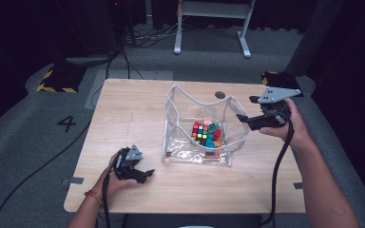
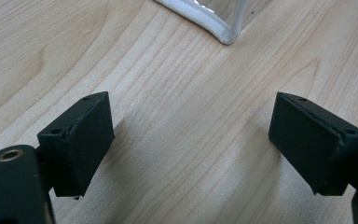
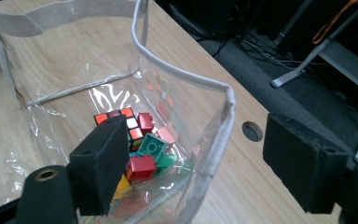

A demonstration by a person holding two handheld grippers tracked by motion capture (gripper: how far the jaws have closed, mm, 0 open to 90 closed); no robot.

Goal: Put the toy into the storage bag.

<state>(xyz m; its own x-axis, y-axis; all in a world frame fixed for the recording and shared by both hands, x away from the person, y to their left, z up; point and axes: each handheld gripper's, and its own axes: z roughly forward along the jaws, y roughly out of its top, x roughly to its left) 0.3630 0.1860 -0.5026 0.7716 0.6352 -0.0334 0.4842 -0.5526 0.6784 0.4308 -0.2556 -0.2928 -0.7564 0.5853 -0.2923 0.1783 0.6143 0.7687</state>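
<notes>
A clear plastic bag [image 1: 197, 97] with a white rim stands open in the middle of the wooden table [image 1: 123, 109]. Inside lie a colourful puzzle cube [image 1: 200, 132] and several toy bricks [image 1: 214, 137]. My right gripper [image 1: 247, 108] hovers at the bag's right edge, open, with nothing pressed by its pads. In the right gripper view the gripper [image 3: 205, 154] looks down past the bag rim [image 3: 186, 77] at the cube [image 3: 121, 122], a red brick [image 3: 141, 167] and a green brick [image 3: 151, 147]. My left gripper [image 1: 145, 175] rests low near the table's front left, open and empty [image 2: 191, 140], facing a bag corner [image 2: 221, 32].
A round cable hole [image 1: 220, 94] sits in the table behind the bag. On the grey floor beyond stand a white desk frame [image 1: 178, 47], loose cables and a yellow-and-black striped base [image 1: 57, 80]. A cable trails from each gripper off the front edge.
</notes>
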